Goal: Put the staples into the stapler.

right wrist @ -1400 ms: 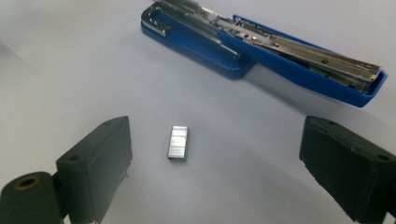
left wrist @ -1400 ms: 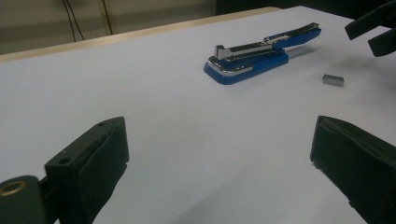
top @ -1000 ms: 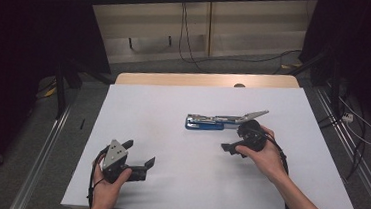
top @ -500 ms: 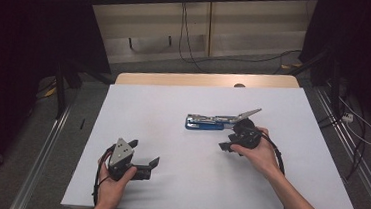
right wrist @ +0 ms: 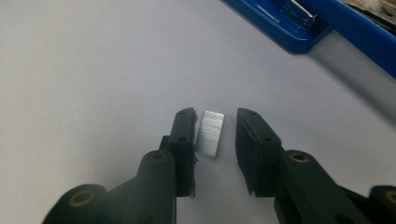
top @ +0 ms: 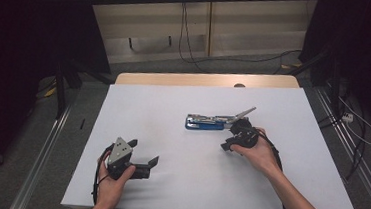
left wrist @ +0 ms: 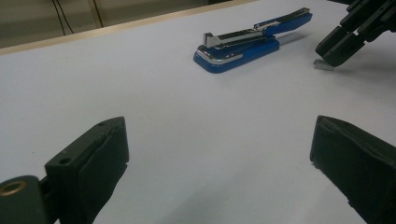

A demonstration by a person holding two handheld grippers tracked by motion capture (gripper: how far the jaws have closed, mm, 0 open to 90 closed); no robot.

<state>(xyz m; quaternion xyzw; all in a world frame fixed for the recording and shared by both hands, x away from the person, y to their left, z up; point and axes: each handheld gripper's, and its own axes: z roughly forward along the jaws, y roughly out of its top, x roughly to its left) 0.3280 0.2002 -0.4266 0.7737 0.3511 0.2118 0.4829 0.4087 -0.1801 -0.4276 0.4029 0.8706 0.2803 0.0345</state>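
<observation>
A blue stapler (top: 207, 122) lies swung open on the white table (top: 174, 98), its silver arm raised toward the right; it also appears in the left gripper view (left wrist: 243, 44) and the right gripper view (right wrist: 299, 23). A short silver strip of staples (right wrist: 209, 133) lies flat on the table just in front of the stapler. My right gripper (top: 226, 145) points down over it. Its jaws have just been closing, the strip stands between them with a small gap on each side. My left gripper (top: 144, 152) rests at the front left, jaws wide open and holding nothing.
The wooden back edge of the table (top: 205, 80) runs behind the white surface. Cables trail on the floor beyond (top: 188, 44). From the left gripper view, the right gripper (left wrist: 334, 51) and the staple strip (left wrist: 323, 66) sit at the far right.
The right gripper's jaws have narrowed around the staple strip while the hand settled slightly lower toward the table. The left gripper has stayed put.
</observation>
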